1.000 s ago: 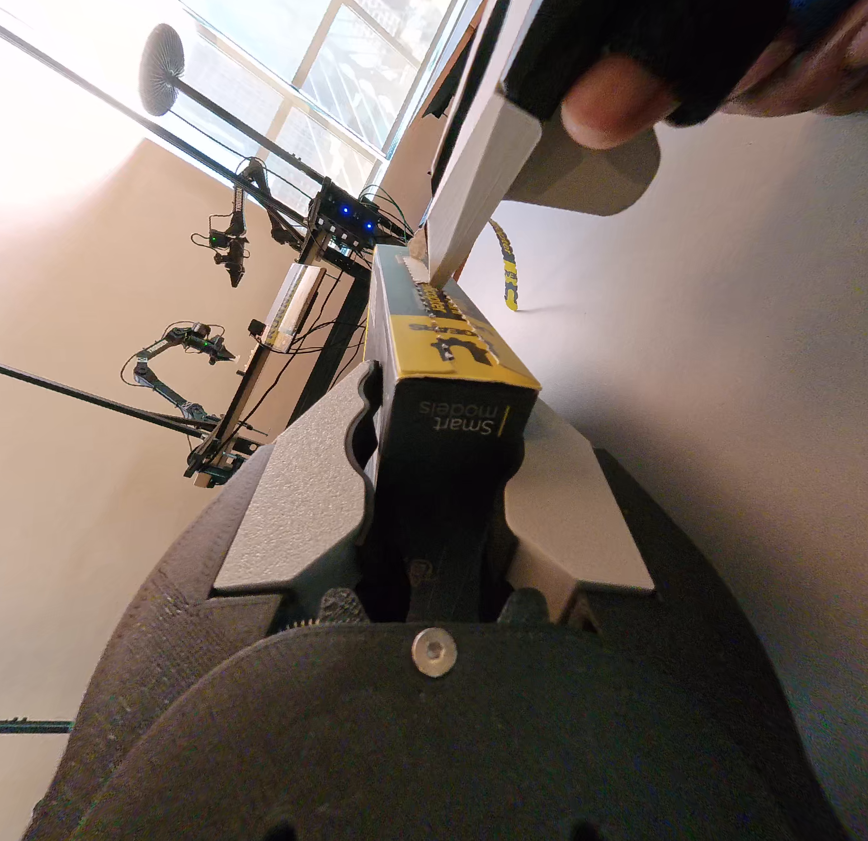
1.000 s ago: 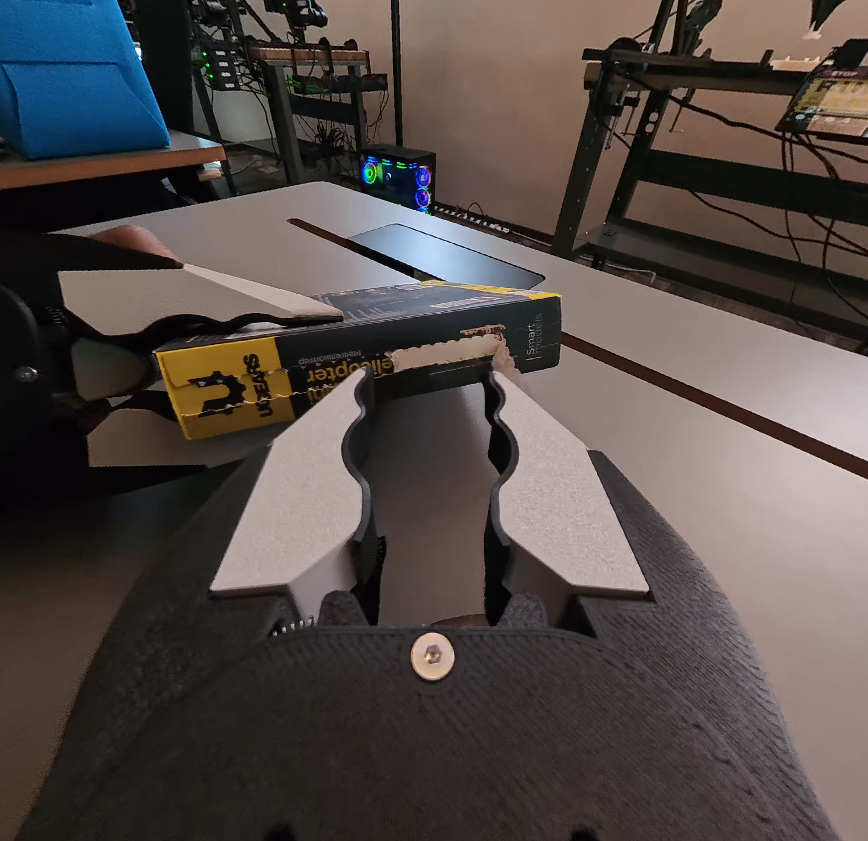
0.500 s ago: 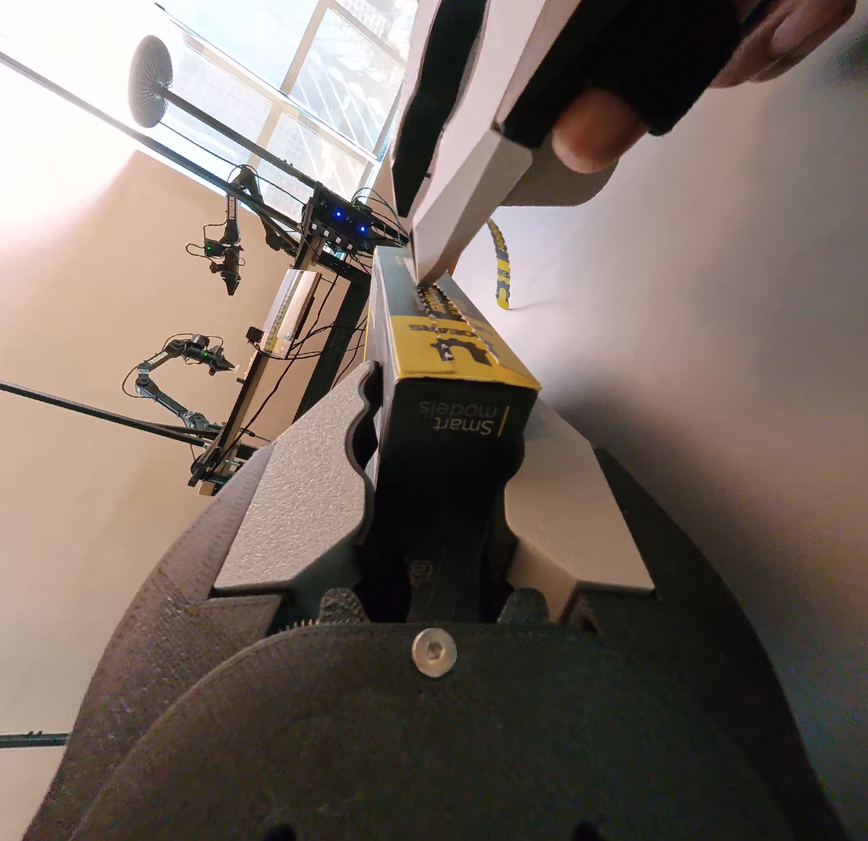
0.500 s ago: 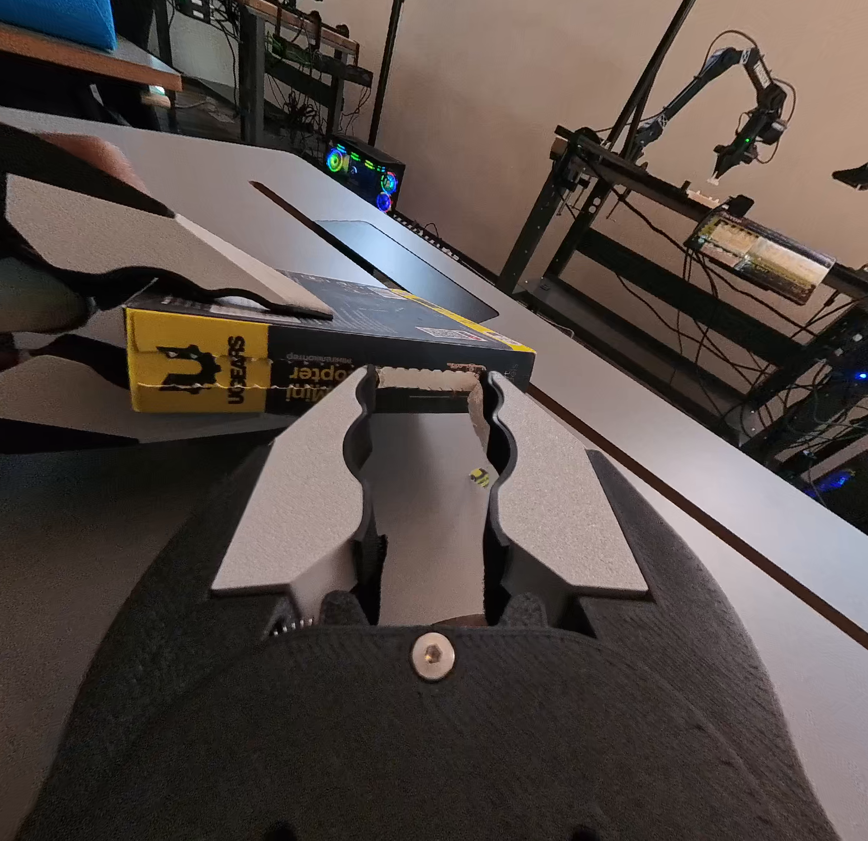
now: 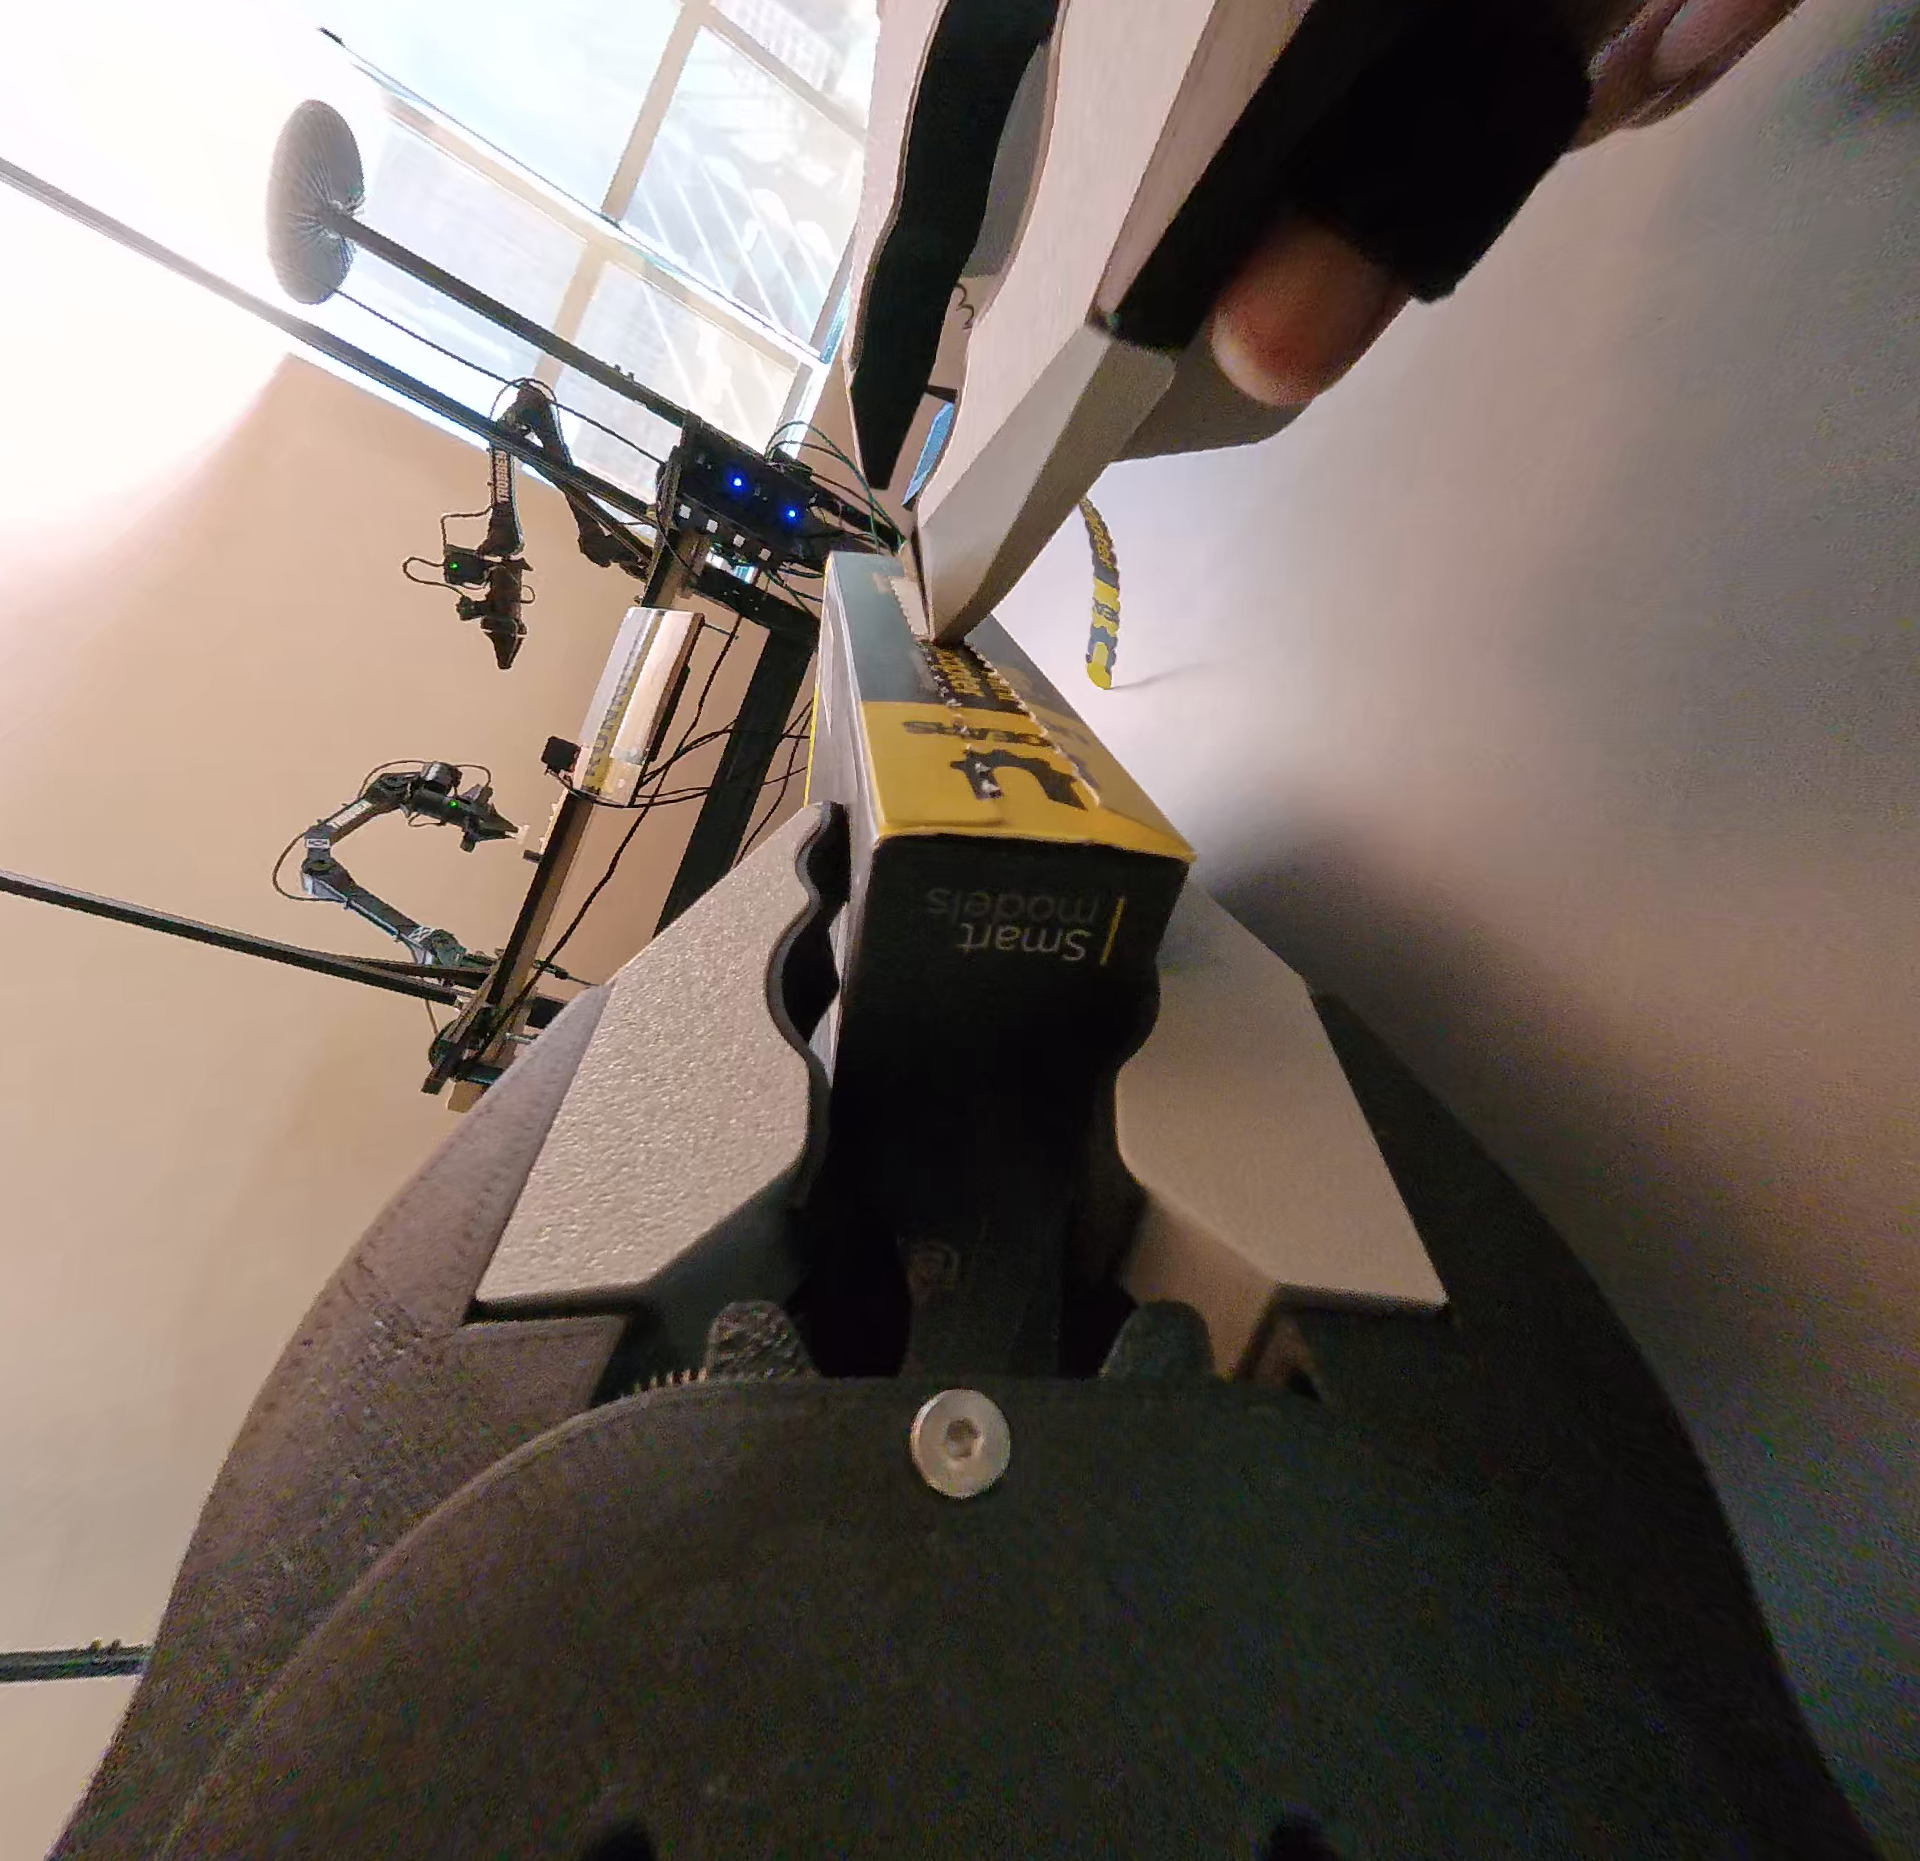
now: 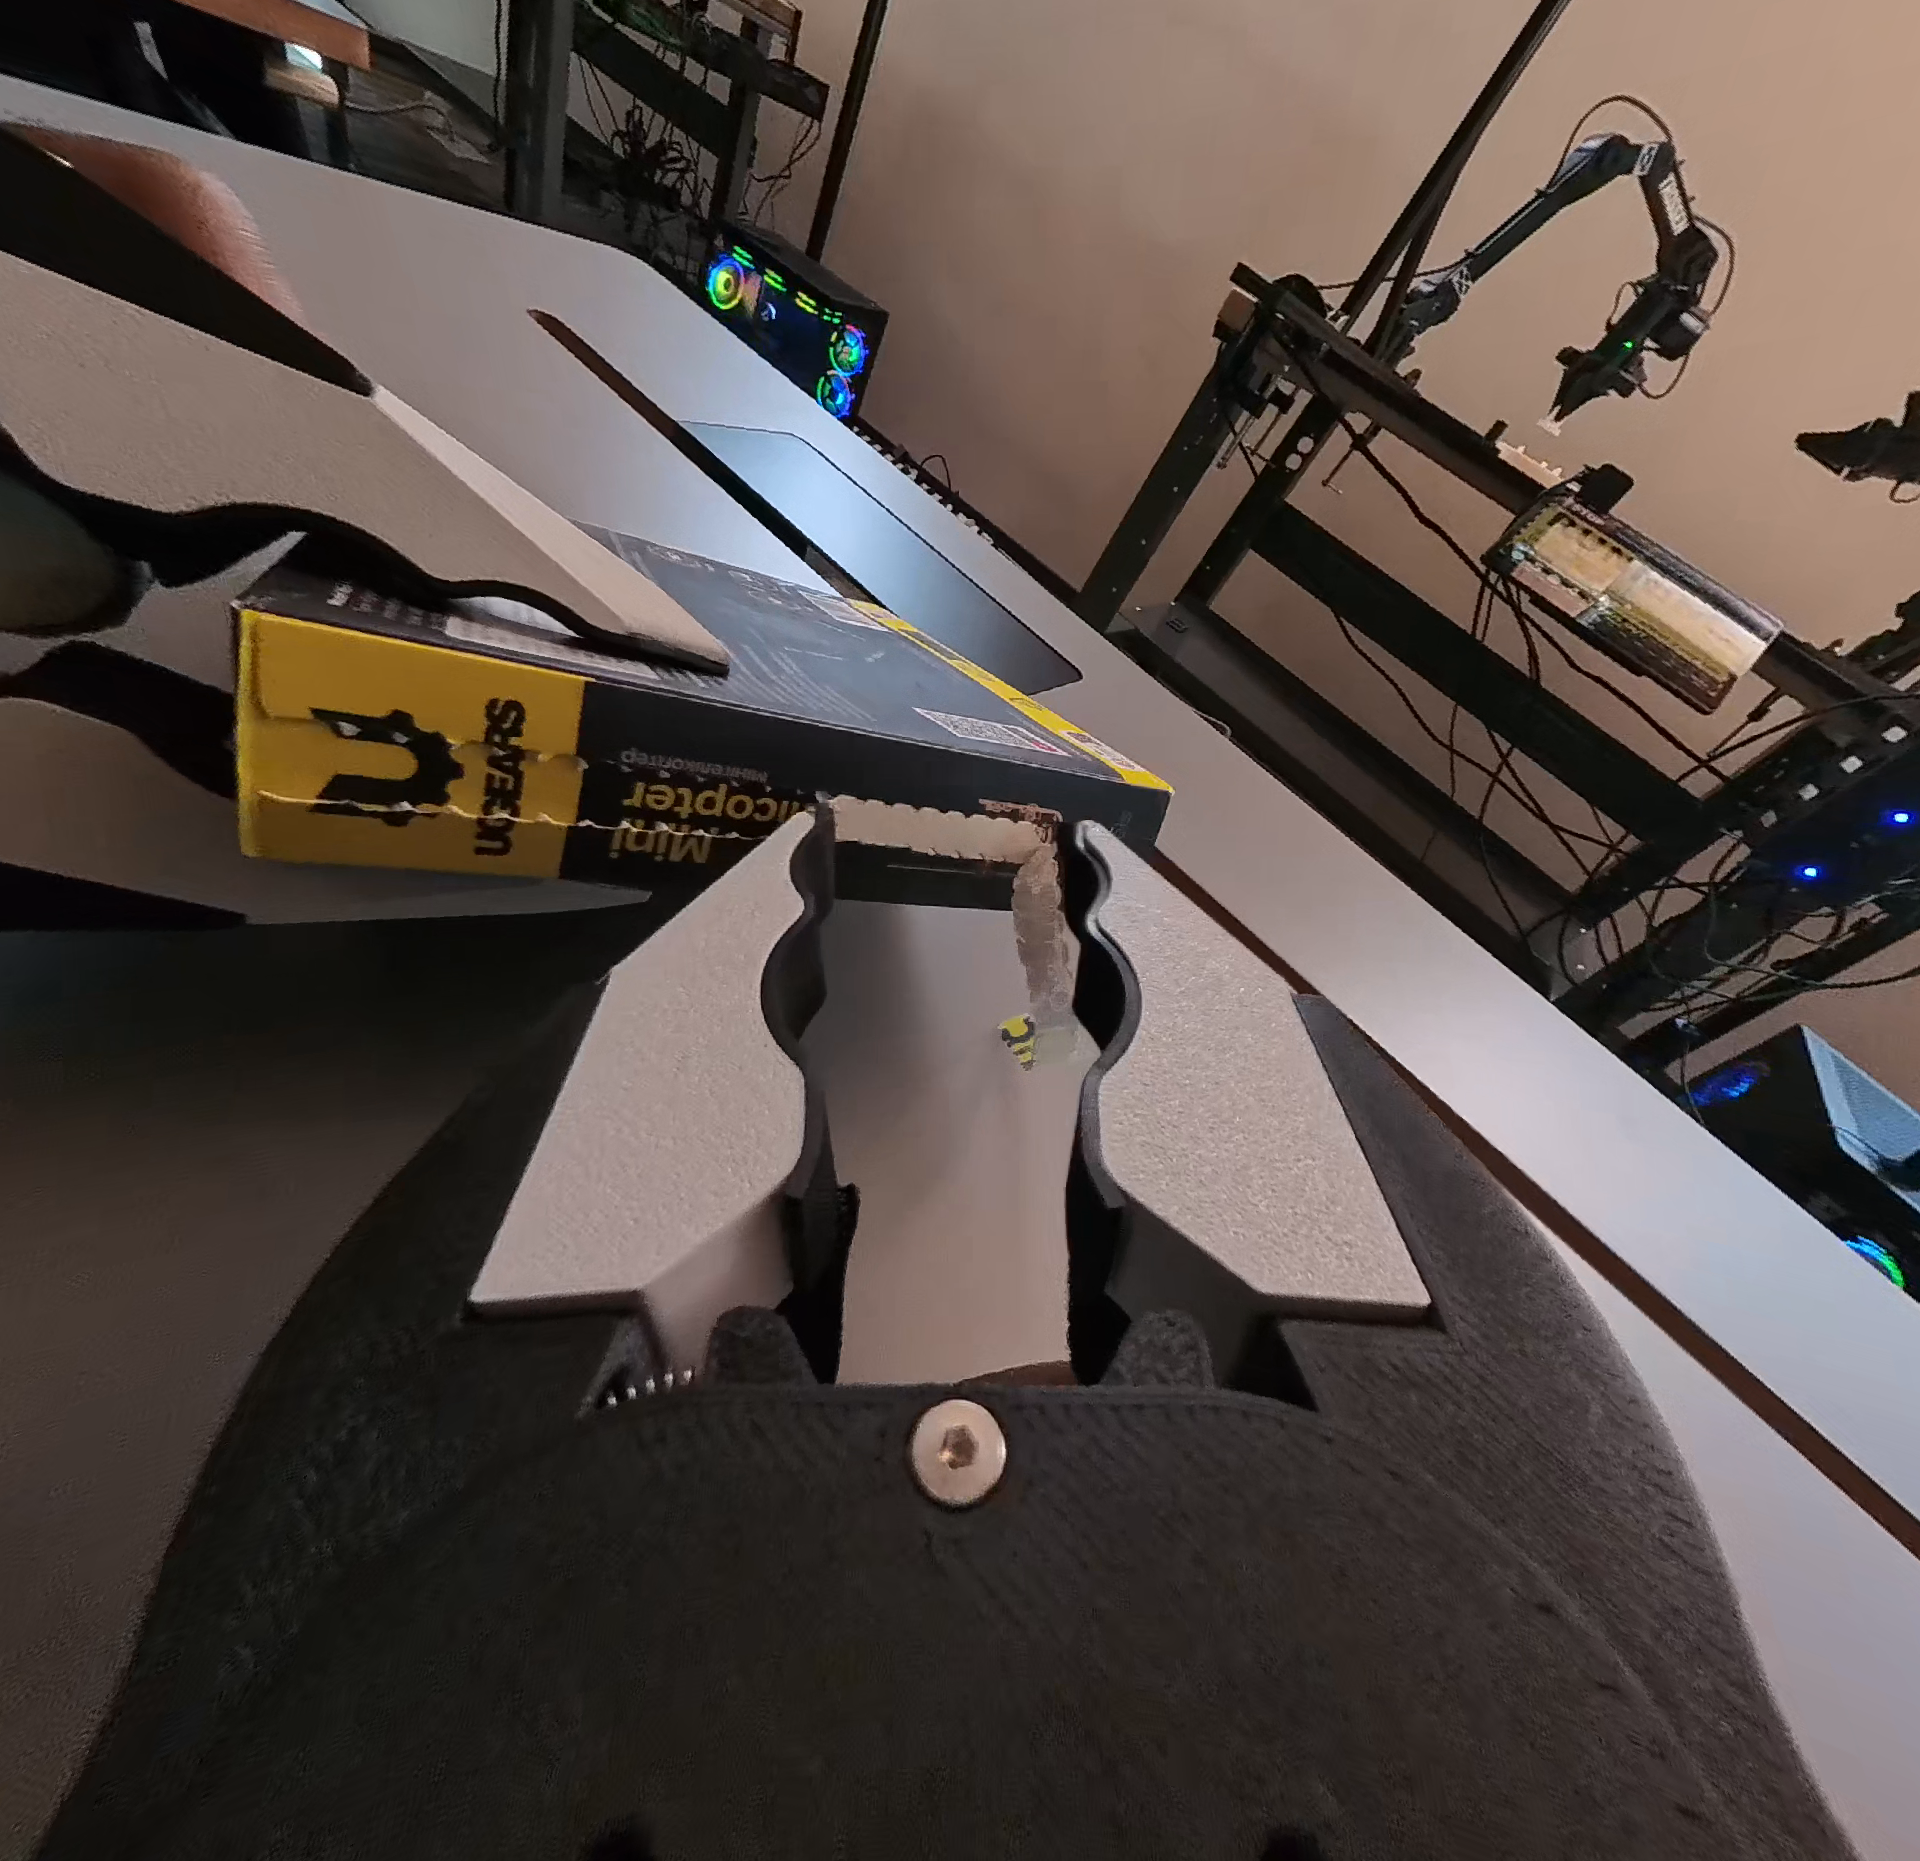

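A flat black and yellow cardboard box (image 5: 997,876) is clamped at one end in my left gripper (image 5: 1003,876), held above the grey table. In the right wrist view the box (image 6: 727,731) lies crosswise, with the left gripper's upper finger (image 6: 416,523) on its top face. My right gripper (image 6: 945,835) is open, with its fingertips at the box's long edge where a perforated strip is torn open. The torn strip (image 6: 1039,938) hangs down between the fingers, next to the right one. In the left wrist view one right fingertip (image 5: 977,564) touches that edge, and the strip (image 5: 1101,606) dangles beyond.
A gloved hand (image 5: 1403,180) holds the right gripper. The grey table (image 6: 1455,1084) has a dark seam and a black inlay (image 6: 883,554). Beyond stand a computer with coloured lights (image 6: 800,325), metal racks with robot arms (image 6: 1621,253) and a window (image 5: 675,149).
The right gripper has tilted and drawn back along the box edge. The torn strip now hangs longer between its fingers. The left gripper still holds the box in the same place.
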A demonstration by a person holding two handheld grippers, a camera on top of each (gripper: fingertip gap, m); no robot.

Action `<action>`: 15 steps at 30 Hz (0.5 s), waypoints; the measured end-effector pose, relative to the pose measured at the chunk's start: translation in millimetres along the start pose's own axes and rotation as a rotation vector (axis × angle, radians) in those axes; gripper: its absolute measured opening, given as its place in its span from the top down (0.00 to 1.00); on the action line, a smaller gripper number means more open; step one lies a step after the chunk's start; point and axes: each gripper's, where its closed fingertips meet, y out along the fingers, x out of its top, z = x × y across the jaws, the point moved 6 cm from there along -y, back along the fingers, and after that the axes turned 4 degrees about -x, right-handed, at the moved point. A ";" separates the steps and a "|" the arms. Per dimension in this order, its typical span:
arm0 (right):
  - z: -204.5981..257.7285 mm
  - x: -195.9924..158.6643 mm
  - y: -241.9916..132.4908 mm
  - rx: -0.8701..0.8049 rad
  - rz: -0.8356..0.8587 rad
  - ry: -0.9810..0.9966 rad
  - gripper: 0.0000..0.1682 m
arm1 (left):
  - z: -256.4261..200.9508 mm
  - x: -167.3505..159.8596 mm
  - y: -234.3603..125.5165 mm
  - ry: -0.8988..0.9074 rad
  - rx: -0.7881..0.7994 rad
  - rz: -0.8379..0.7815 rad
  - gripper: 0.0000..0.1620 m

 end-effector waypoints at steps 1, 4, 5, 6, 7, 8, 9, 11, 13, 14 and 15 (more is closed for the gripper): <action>-0.3 0.0 0.0 -0.007 0.001 -0.005 0.73 | -0.1 0.5 0.4 0.003 0.001 0.001 0.72; -1.3 0.5 0.2 -0.032 0.000 -0.018 0.73 | 0.5 2.0 1.4 0.003 0.006 0.002 0.72; -1.4 0.8 0.3 -0.039 -0.001 -0.019 0.73 | 0.8 2.4 1.6 0.000 0.008 0.002 0.72; -1.4 1.1 0.3 -0.049 -0.003 -0.022 0.72 | 1.1 2.5 1.6 -0.003 0.011 0.002 0.72; -1.2 1.8 0.4 -0.059 -0.007 -0.026 0.73 | 1.5 2.7 1.7 -0.007 0.013 0.002 0.72; -1.4 2.3 0.4 -0.075 -0.010 -0.032 0.73 | 1.0 3.4 1.4 -0.005 0.008 -0.002 0.72; -6.7 -0.1 2.4 -0.147 0.017 -0.041 0.82 | -2.7 6.1 0.3 0.020 -0.010 -0.017 0.72; -17.0 -8.8 6.9 -0.233 0.066 -0.069 0.89 | -10.4 10.3 0.1 0.050 -0.020 -0.006 0.71; -24.4 -10.8 6.1 -0.226 0.056 0.002 0.83 | -5.5 11.9 0.5 0.000 0.008 -0.002 0.72; -26.3 -10.0 4.5 -0.223 0.047 0.023 0.80 | -1.1 11.9 0.3 -0.031 0.024 -0.008 0.72; -25.3 -8.3 2.8 -0.208 0.033 0.025 0.77 | 1.6 10.4 0.1 -0.050 0.031 -0.013 0.72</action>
